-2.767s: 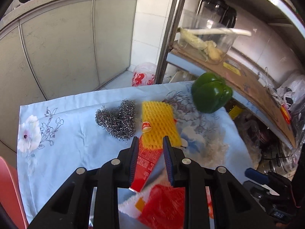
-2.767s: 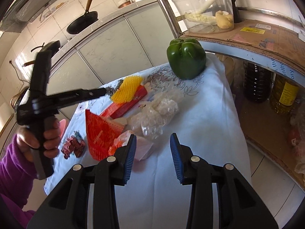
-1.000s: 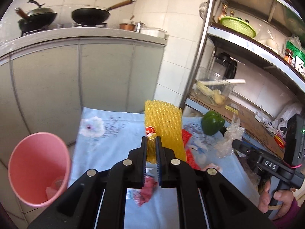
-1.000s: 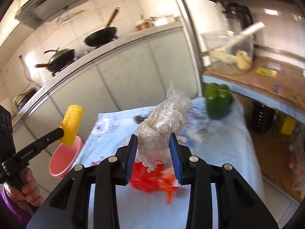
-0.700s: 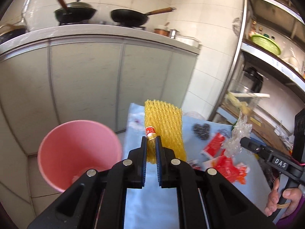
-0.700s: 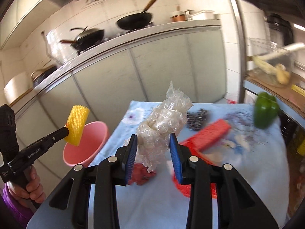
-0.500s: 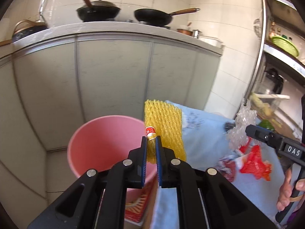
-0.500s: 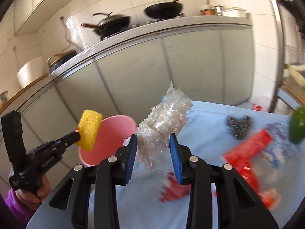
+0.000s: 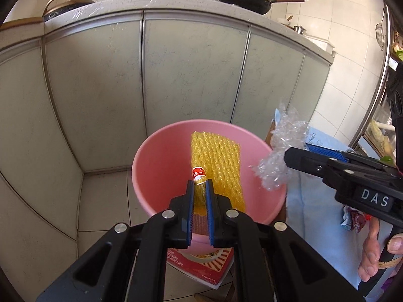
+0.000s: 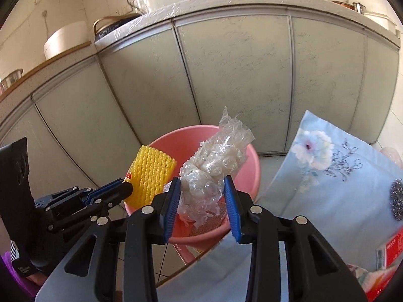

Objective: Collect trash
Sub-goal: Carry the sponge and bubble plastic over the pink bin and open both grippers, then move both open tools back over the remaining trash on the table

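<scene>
My left gripper [image 9: 199, 187] is shut on a yellow foam net sleeve [image 9: 216, 158] with a small red label, held over the mouth of a pink bucket [image 9: 161, 176]. In the right wrist view the same sleeve [image 10: 151, 176] hangs over the bucket's left rim [image 10: 254, 166]. My right gripper [image 10: 202, 185] is shut on a crumpled wad of clear bubble wrap [image 10: 216, 161], also above the bucket. From the left wrist view the bubble wrap [image 9: 282, 156] sits at the bucket's right edge, gripped by the right gripper [image 9: 297, 154].
Grey cabinet doors [image 9: 191, 80] stand close behind the bucket. A table with a pale blue floral cloth [image 10: 325, 183] lies to the right, with a steel scourer [image 10: 397, 202] and red wrappers [image 10: 390, 251]. A red printed box [image 9: 201, 264] lies under the bucket.
Both grippers swung left from the table to above the pink bucket, carrying the yellow sleeve and the bubble wrap. The bucket now fills the centre of both views.
</scene>
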### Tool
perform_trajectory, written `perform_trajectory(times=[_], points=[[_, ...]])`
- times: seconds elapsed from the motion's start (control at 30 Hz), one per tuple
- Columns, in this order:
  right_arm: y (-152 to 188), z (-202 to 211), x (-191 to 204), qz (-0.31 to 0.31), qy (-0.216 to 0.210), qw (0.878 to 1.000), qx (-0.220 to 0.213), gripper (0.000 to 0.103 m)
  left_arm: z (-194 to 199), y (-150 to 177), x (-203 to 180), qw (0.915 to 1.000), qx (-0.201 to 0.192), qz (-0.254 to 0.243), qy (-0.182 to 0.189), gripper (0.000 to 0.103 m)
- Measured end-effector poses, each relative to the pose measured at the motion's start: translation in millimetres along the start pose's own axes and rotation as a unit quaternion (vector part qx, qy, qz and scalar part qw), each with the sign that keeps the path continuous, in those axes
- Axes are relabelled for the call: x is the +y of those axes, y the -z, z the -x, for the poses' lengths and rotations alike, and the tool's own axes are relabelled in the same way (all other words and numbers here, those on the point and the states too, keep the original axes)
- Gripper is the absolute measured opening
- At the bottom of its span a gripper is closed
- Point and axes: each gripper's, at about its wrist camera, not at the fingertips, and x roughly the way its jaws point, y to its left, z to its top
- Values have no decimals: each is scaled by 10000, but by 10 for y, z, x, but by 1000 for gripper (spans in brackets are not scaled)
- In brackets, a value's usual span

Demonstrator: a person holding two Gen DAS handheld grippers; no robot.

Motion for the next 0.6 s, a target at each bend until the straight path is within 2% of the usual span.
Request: perform_trajectory(times=[0.1, 0.27, 0.37, 0.6], points=[[23, -127, 49, 154, 83, 9997, 159, 37, -66, 38, 36, 9999, 104, 42, -25, 9], [87, -289, 25, 106, -18, 9984, 556, 40, -107, 72, 88, 9997, 222, 115, 3, 13], [98, -277, 6, 58, -65, 9982, 591, 42, -103, 61, 127, 9995, 236, 192, 65, 17], [77, -107, -14, -17, -103, 9990, 428, 42, 25, 22, 78, 9998, 105, 146, 95, 18]])
